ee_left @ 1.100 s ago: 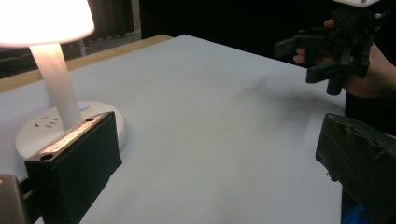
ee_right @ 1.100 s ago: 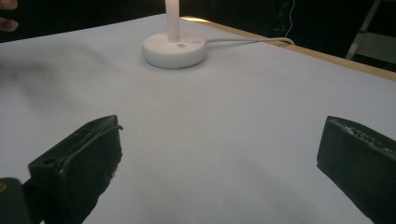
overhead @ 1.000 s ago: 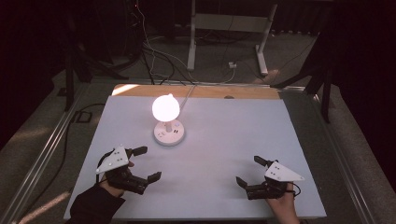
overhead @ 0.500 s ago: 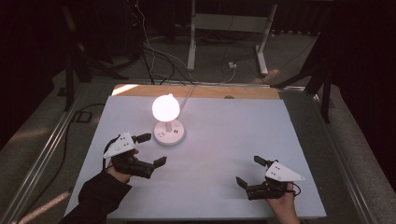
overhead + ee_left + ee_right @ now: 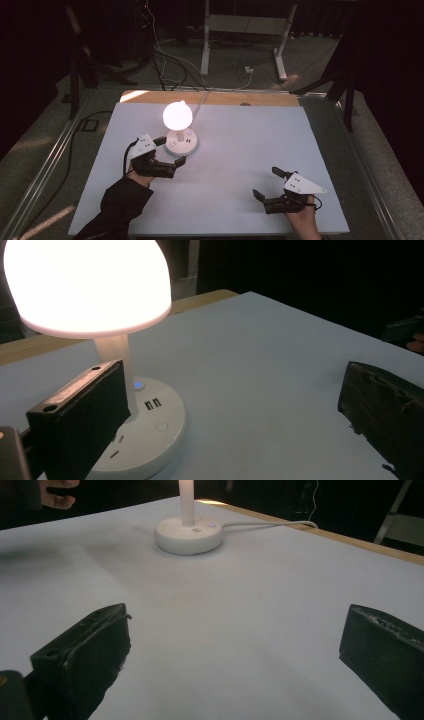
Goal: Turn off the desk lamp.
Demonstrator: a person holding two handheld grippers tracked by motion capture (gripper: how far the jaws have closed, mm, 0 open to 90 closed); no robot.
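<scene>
I'm seeing the lamp (image 5: 178, 127) standing lit on the desk (image 5: 240, 150), closer to the far edge and the left edge than to the others. Its round white base (image 5: 181, 144) is sitting flat on the desk, with a glowing dome on a short stem above it. In the left claw view the base (image 5: 150, 435) is showing two USB ports, a small blue light and a socket slot on top. A white cable (image 5: 202, 97) is running from the base over the far edge.

I'm holding the left claw (image 5: 172, 150) right at the lamp, jaws spread wide and pinching nothing. In the left claw view one jaw is sitting just beside the stem and over the near-left part of the base; I cannot tell whether it is touching. The other jaw is well off to the side, over bare desk. My sleeve (image 5: 122, 205) is coming in from the near edge.

I'm keeping the right claw (image 5: 267, 184) near the near right corner, well apart from the lamp. Its jaws are spread wide too, empty, with bare desk between them in the right claw view, where the base (image 5: 189, 534) is sitting farther off and the cable (image 5: 270, 525) is trailing toward the far edge.
</scene>
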